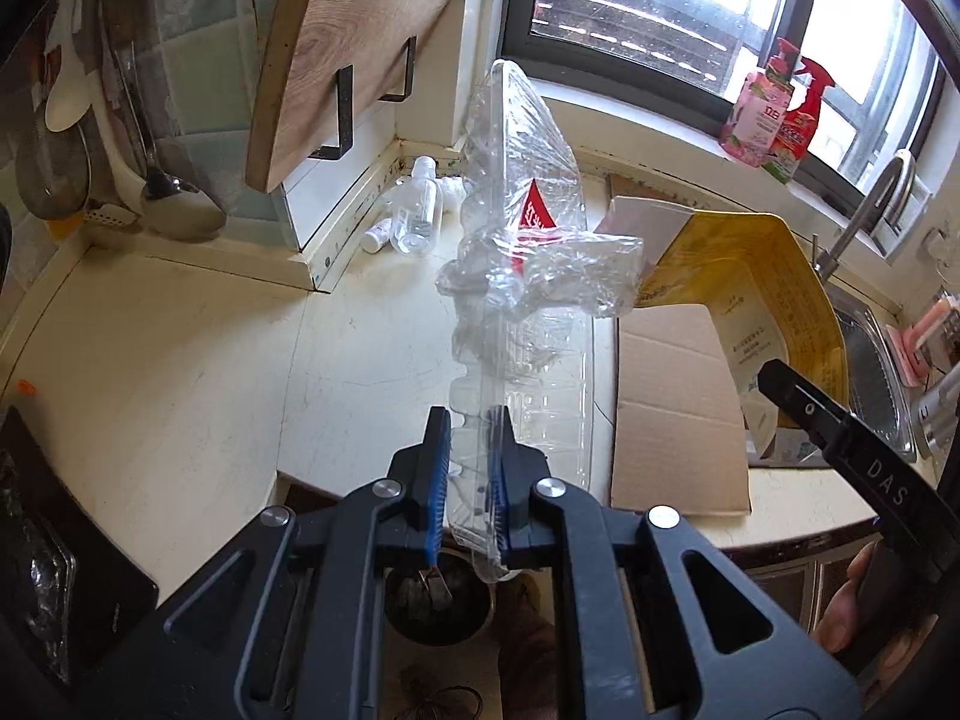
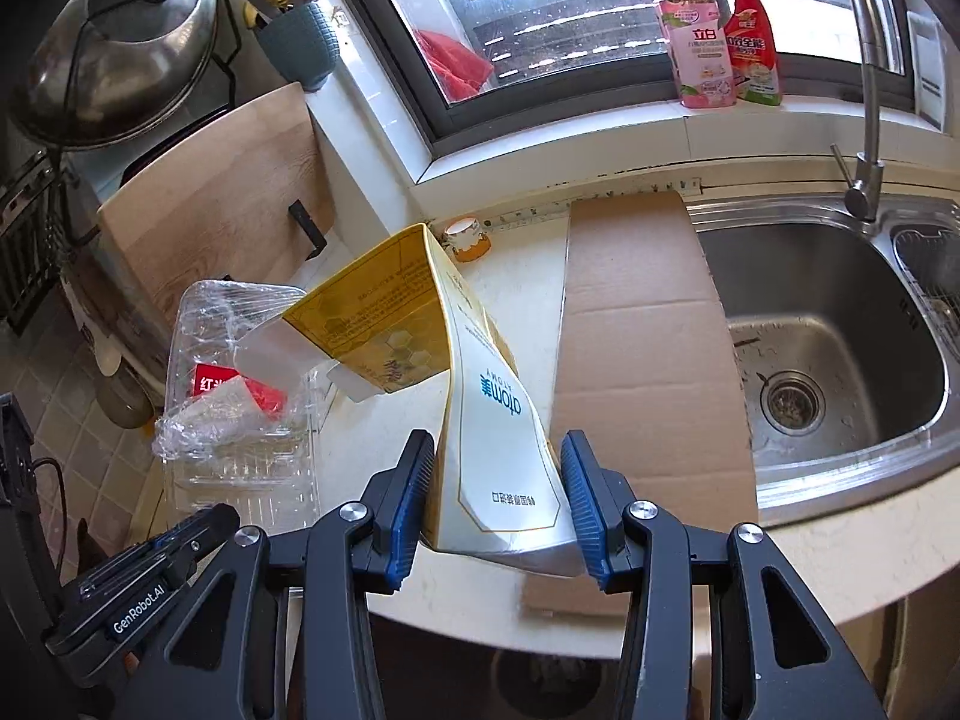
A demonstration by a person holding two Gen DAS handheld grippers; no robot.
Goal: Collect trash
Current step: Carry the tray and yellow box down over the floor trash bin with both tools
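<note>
L gripper [image 1: 470, 468] clamps clear plastic tray [image 1: 522, 228] (crumpled film on it), R gripper [image 2: 495, 501] grips yellow carton [image 2: 480, 420]

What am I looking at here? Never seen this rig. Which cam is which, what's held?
No robot: a person carries a two-finger hand-held gripper in each hand, each with a fisheye camera looking along its fingers.

The left wrist view shows the left hand-held gripper shut on a clear plastic tray with crumpled film.

The right wrist view shows the right hand-held gripper clamping a yellow-and-white carton.

Both are lifted over a kitchen counter. On it lie flat cardboard and small clear bottles, beside a steel sink. Two cleaner bottles stand on the windowsill.
</note>
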